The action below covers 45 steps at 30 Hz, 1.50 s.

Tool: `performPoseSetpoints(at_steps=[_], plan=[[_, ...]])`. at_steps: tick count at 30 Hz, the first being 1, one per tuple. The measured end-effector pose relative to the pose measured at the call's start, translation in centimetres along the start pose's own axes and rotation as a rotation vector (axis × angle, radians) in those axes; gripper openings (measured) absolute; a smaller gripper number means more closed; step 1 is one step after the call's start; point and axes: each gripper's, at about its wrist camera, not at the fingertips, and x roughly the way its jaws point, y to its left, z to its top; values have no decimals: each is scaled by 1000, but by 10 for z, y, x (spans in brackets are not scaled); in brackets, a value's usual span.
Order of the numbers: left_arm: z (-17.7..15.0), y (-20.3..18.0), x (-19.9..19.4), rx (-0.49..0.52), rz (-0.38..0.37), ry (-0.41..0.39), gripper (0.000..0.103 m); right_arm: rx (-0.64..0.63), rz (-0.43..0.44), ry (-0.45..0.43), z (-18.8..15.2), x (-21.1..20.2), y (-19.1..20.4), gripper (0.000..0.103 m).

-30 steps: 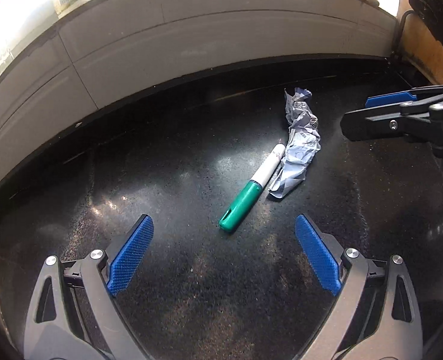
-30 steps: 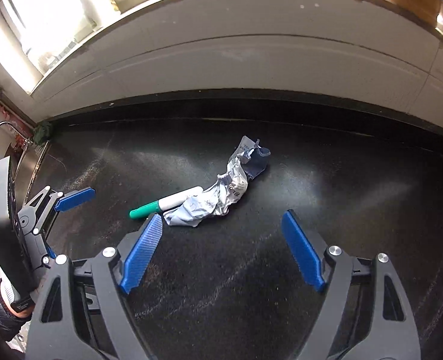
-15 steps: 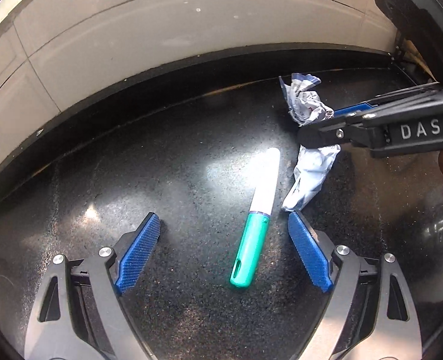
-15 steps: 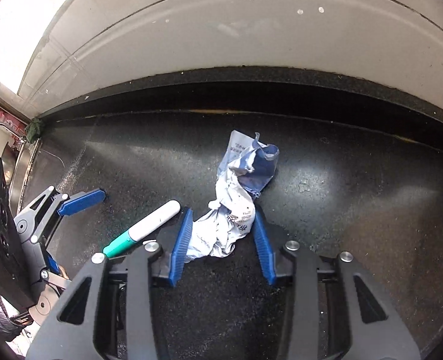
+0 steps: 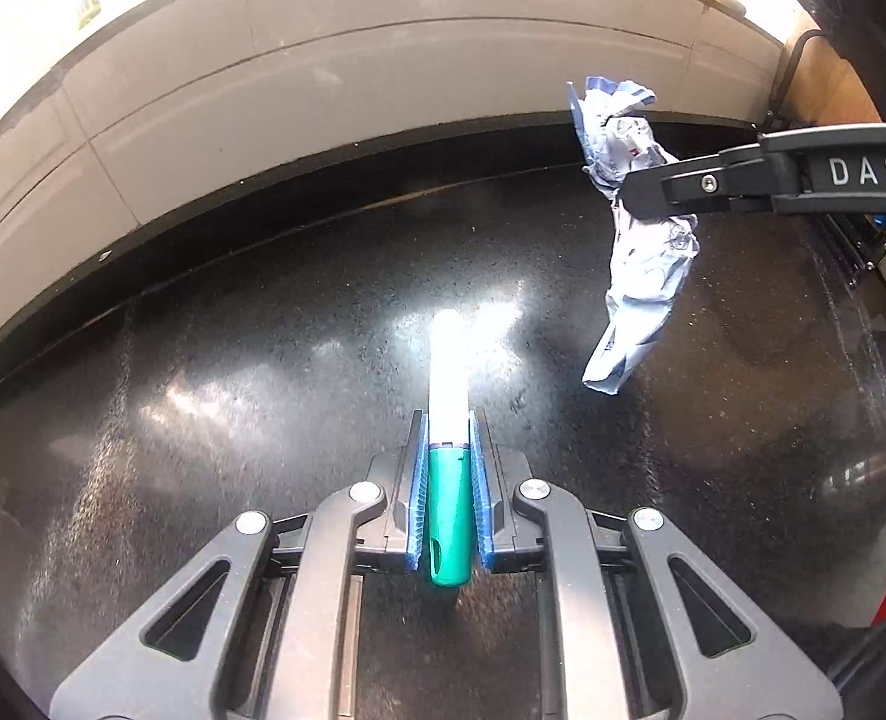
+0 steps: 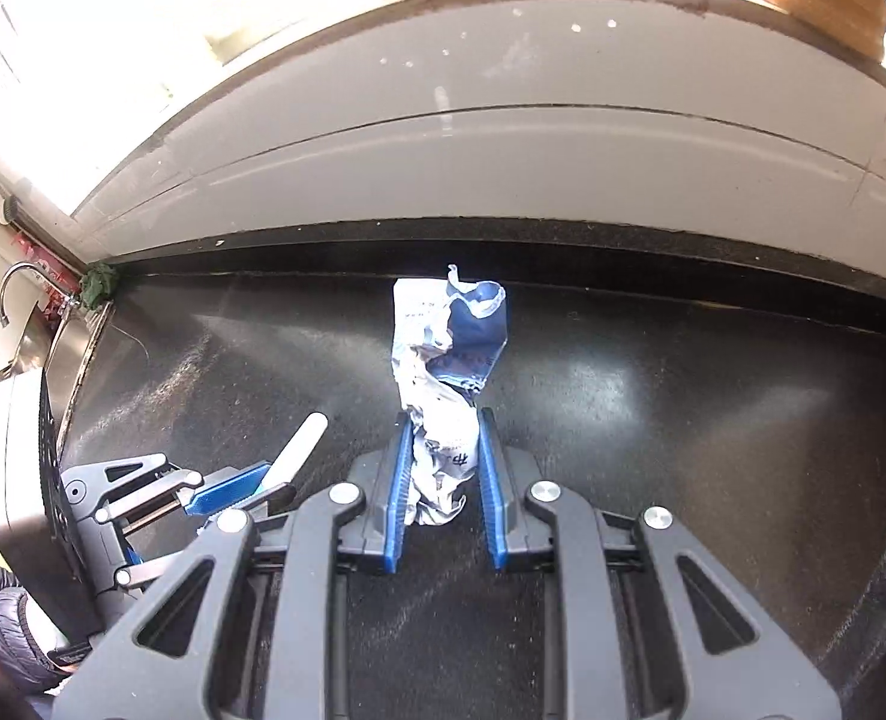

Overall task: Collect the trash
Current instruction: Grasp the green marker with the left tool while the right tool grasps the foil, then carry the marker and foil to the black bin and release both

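My left gripper point(image 5: 448, 420) is shut on a green and white marker point(image 5: 447, 444), which lies lengthways between the blue pads with its white end pointing forward. The marker also shows in the right wrist view point(image 6: 299, 450), held by the left gripper point(image 6: 245, 489). My right gripper point(image 6: 440, 420) is shut on a crumpled blue and white paper wrapper point(image 6: 443, 372) and holds it above the black counter. In the left wrist view the wrapper point(image 5: 640, 264) hangs from the right gripper point(image 5: 634, 195) at the upper right.
The black speckled counter point(image 5: 233, 372) runs back to a white tiled wall point(image 5: 323, 84). A steel sink with a tap point(image 6: 29, 324) is at the far left of the right wrist view. A black appliance point(image 5: 850, 0) stands at the right.
My left gripper has shut on the marker. My right gripper has closed tighter on the wrapper and lifted it off the counter.
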Motion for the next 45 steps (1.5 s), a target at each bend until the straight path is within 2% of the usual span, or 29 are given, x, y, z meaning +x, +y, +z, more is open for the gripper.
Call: performPoseSetpoints(at_steps=[9, 14, 21, 29, 36, 42, 45], plan=[[-58, -13, -60, -125, 29, 5, 13, -26, 4, -14, -69, -54, 21, 22], [-86, -27, -91, -155, 49, -8, 13, -34, 7, -6, -102, -70, 34, 22], [-106, -43, -117, -172, 77, -33, 13, -61, 16, -22, -121, -89, 43, 22], [-129, -25, -152, -236, 124, -73, 13, -128, 49, -36, -128, -104, 71, 22], [-173, 20, -202, -383, 222, -109, 13, -294, 145, 5, -125, -90, 150, 22], [-246, 64, -258, -555, 370, -127, 13, -499, 288, 75, -136, -68, 256, 22], [-294, 84, -285, -661, 457, -118, 13, -616, 371, 120, -155, -58, 316, 22]])
